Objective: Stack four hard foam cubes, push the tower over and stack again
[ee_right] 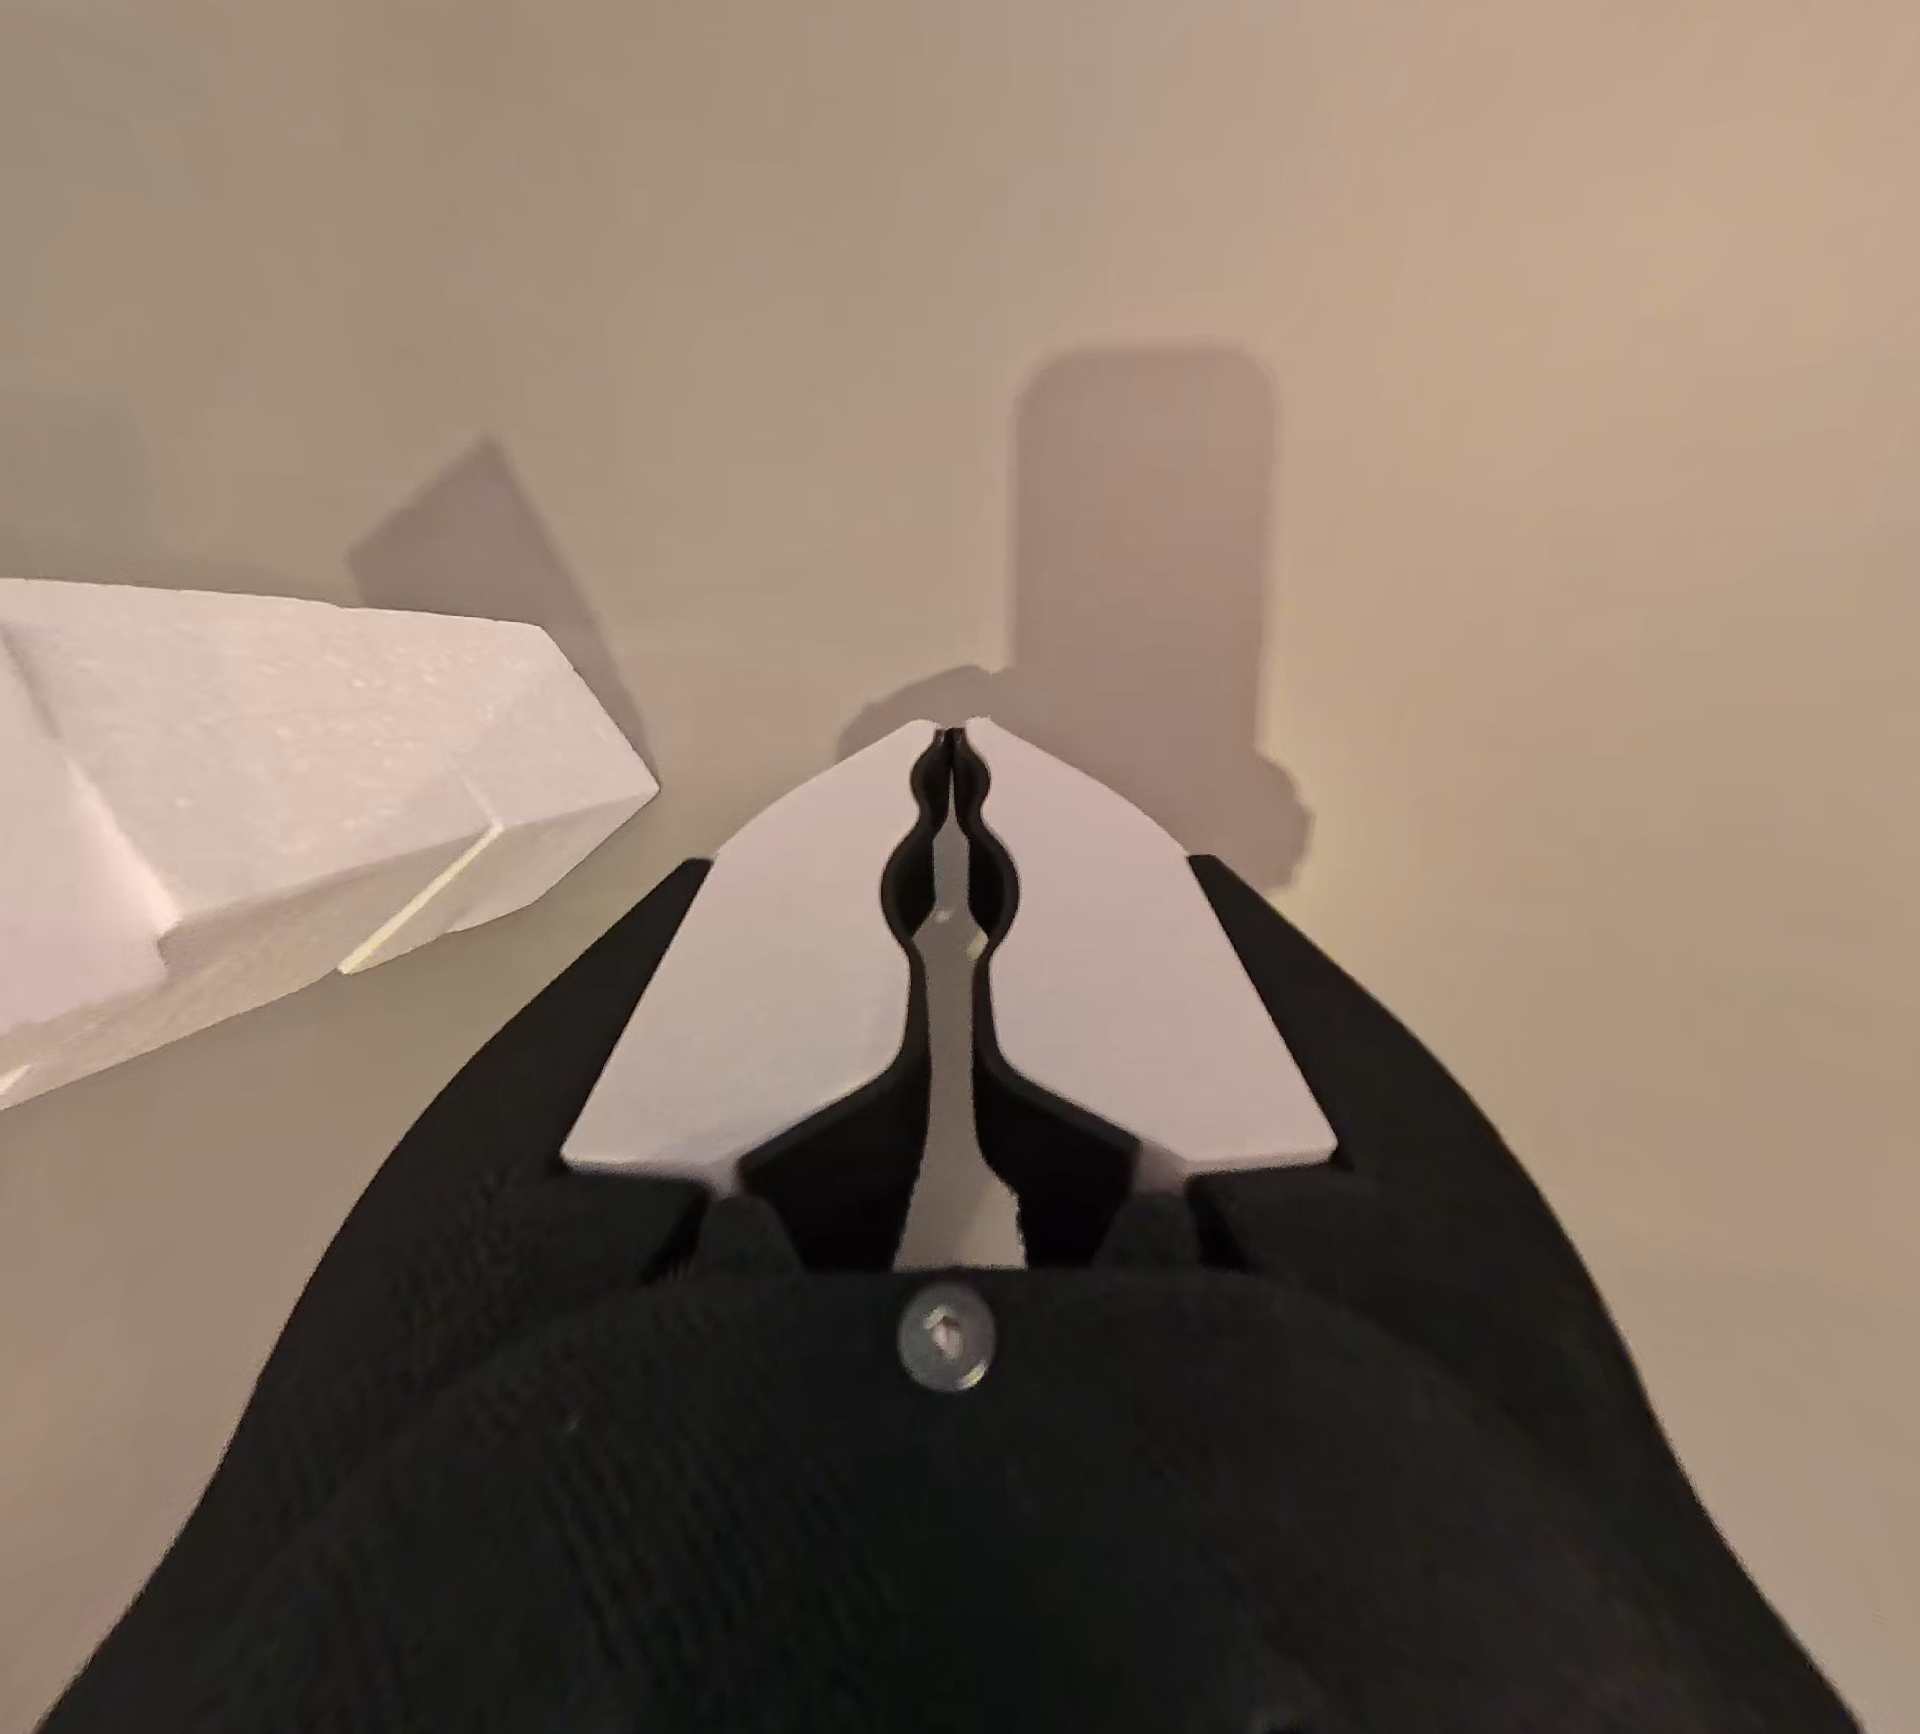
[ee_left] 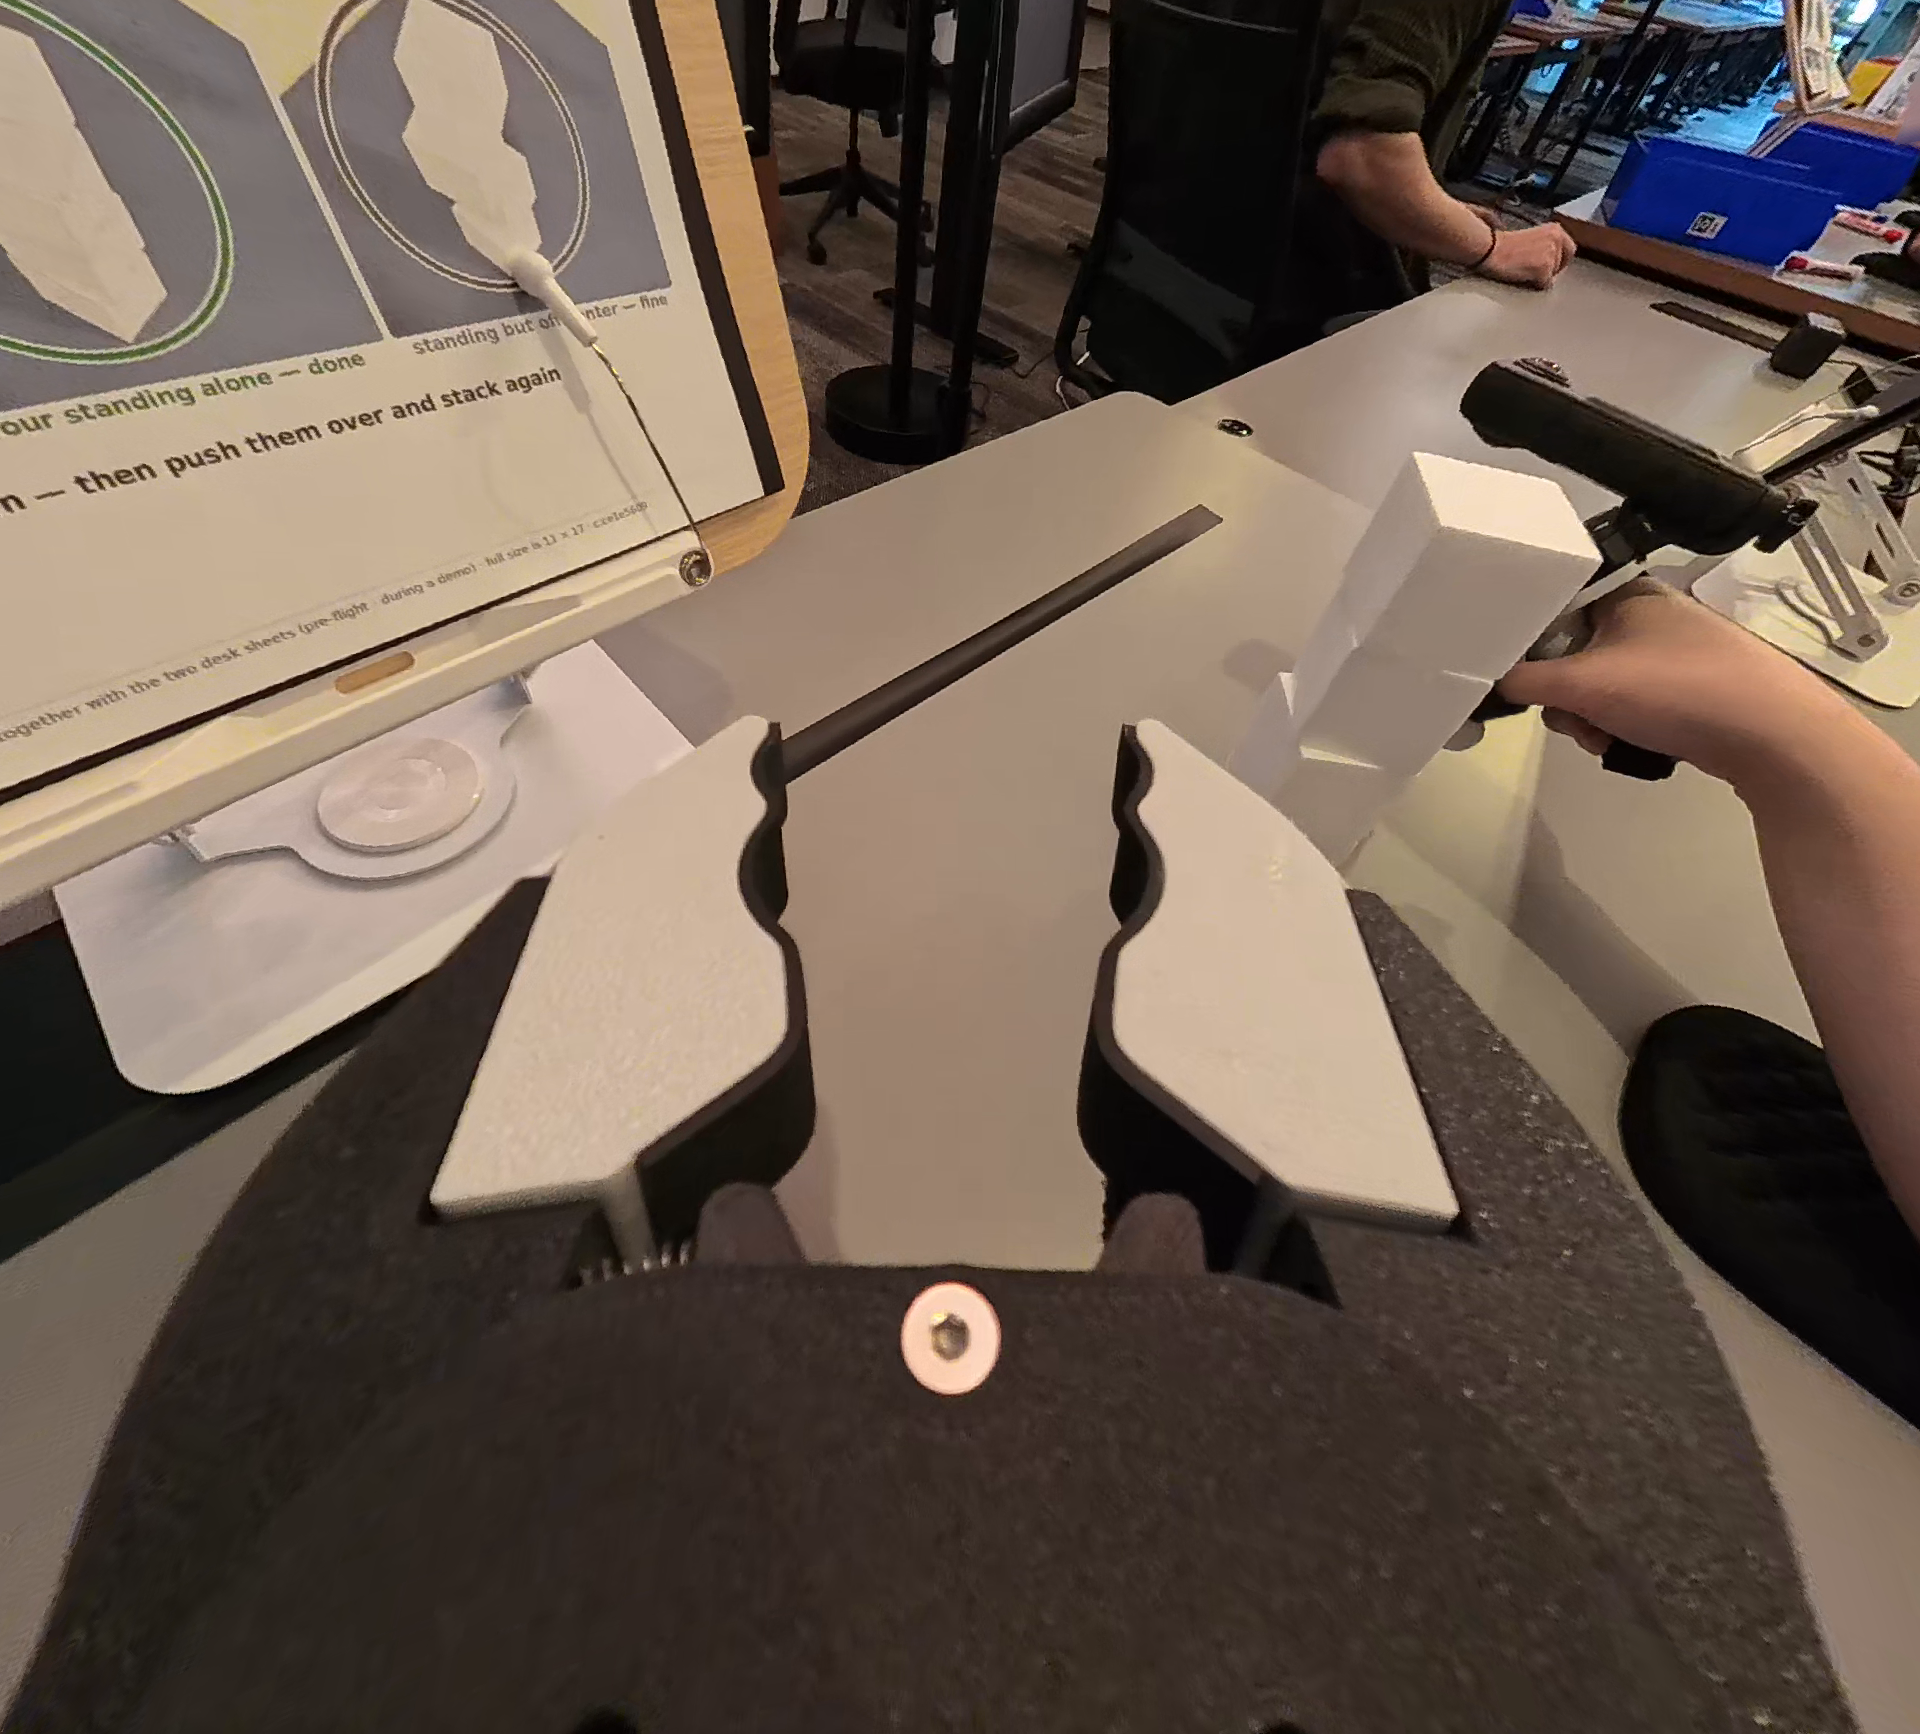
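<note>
Presently: tower (ee_left: 1423,635) stands four cubes, offset; left gripper (ee_left: 948,785) spread empty, right gripper (ee_right: 953,734) pinched closed, suited to one firm sideways push high up.

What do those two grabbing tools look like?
Both match: the left gripper and right gripper each have two flat white fingers lined with wavy black pads, set in a grainy black body with a silver screw. The right forearm is bare.
</note>
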`<state>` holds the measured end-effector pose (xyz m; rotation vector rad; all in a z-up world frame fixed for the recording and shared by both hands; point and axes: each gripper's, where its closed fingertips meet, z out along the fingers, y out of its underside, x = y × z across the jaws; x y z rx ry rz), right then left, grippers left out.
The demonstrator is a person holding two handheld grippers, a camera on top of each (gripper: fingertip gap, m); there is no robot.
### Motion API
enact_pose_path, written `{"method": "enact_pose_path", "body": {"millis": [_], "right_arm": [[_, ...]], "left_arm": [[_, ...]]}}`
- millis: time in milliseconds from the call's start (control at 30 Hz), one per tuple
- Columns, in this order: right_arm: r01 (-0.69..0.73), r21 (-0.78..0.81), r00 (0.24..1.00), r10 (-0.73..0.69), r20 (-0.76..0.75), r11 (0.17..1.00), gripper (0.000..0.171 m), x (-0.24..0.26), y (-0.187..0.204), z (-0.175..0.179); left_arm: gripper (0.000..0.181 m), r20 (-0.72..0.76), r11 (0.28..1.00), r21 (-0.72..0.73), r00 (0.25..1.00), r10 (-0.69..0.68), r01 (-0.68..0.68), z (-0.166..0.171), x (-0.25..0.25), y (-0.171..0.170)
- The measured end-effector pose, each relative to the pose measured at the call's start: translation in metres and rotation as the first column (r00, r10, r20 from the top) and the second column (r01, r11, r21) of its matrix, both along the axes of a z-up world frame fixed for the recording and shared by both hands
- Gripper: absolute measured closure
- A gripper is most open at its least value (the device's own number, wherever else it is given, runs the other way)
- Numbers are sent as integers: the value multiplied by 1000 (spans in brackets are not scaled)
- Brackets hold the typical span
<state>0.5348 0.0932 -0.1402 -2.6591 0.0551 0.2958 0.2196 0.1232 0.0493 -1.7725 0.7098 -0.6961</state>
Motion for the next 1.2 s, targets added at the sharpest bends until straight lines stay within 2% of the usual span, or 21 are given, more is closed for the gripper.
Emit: {"method": "enact_pose_path", "body": {"millis": [233, 367, 467, 567, 833, 1067, 1200], "right_arm": [[-51, 17, 997, 50, 59, 999, 170, -10, 8, 1], [-95, 35, 991, 92, 97, 995, 170, -22, 12, 9], [-123, 47, 986, 116, 120, 991, 170, -30, 14, 16], [-148, 37, 980, 142, 142, 988, 170, -40, 13, 19], [-250, 52, 937, 228, 266, 967, 170, -80, 16, 39], [-413, 104, 852, 343, 396, 905, 170, -139, 14, 69], [-443, 193, 856, 349, 381, 876, 170, -151, 7, 98]], "left_arm": [[122, -23, 999, 5, 999, 49, -49, -3, -26, 8], [122, -97, 983, 71, 980, 175, -169, -8, -67, 25], [120, -221, 945, 193, 927, 303, -263, -12, -94, 36], [116, -269, 920, 244, 890, 368, -307, -13, -101, 40], [115, -302, 918, 255, 877, 375, -305, -13, -92, 39], [113, -256, 921, 183, 888, 383, -344, -14, -109, 38], [112, -254, 930, 130, 895, 367, -345, -15, -125, 31]]}}
